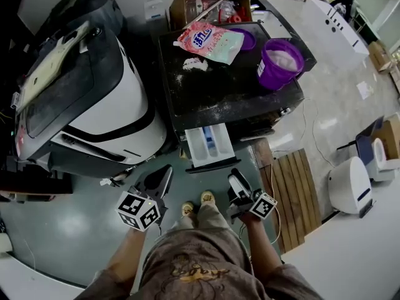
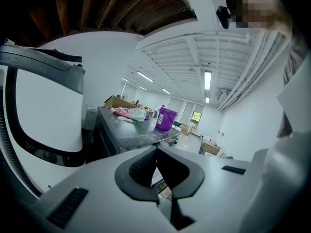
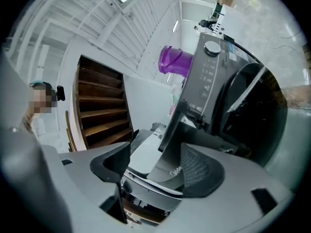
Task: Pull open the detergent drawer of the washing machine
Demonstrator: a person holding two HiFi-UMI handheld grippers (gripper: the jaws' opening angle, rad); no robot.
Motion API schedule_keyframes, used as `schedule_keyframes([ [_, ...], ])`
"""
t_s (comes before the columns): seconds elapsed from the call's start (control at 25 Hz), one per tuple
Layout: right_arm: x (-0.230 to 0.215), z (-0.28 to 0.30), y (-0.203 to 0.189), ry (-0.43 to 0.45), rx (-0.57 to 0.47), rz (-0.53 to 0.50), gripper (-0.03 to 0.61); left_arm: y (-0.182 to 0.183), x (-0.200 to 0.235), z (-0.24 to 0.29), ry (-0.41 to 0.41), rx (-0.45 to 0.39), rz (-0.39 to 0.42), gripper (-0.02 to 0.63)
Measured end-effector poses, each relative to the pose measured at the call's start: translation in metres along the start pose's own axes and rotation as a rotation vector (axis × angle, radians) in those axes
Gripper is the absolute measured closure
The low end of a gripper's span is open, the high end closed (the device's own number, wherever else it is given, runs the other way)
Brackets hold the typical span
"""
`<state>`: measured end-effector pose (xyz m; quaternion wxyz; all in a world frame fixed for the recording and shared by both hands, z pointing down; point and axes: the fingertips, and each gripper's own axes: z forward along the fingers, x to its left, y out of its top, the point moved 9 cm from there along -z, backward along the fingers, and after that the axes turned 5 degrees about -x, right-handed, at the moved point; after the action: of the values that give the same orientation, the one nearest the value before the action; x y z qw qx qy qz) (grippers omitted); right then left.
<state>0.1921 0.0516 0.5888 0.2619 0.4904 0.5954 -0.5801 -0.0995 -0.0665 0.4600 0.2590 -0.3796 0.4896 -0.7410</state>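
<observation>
The washing machine has a dark top, and its white detergent drawer stands pulled out toward me. My right gripper is just right of the drawer's front and apart from it, open and empty. In the right gripper view the drawer's dark front panel shows beyond the spread jaws of that gripper, below the control panel. My left gripper hovers left of the drawer. In its own view the left gripper is shut on nothing.
On the washer top lie a pink detergent bag and a purple bucket, with a cardboard box behind. A large black-and-white machine stands at left. A wooden pallet lies at right. My feet are below the drawer.
</observation>
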Motion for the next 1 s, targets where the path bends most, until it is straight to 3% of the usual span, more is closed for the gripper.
schedule_keyframes([
  [0.32,0.054,0.021,0.049,0.014,0.025,-0.151,0.278,0.025,-0.005,0.004,-0.031,-0.058,-0.019,0.591],
  [0.48,0.062,0.023,0.062,-0.076,0.029,-0.18,0.278,0.038,-0.008,0.002,-0.046,-0.083,-0.015,0.591],
  [0.64,0.086,0.035,0.072,-0.084,0.044,-0.239,0.281,0.048,-0.007,-0.001,-0.044,-0.102,-0.008,0.591],
  [1.0,0.133,0.064,0.065,-0.081,0.188,-0.536,0.307,0.061,-0.001,-0.018,0.019,-0.131,0.077,0.591],
])
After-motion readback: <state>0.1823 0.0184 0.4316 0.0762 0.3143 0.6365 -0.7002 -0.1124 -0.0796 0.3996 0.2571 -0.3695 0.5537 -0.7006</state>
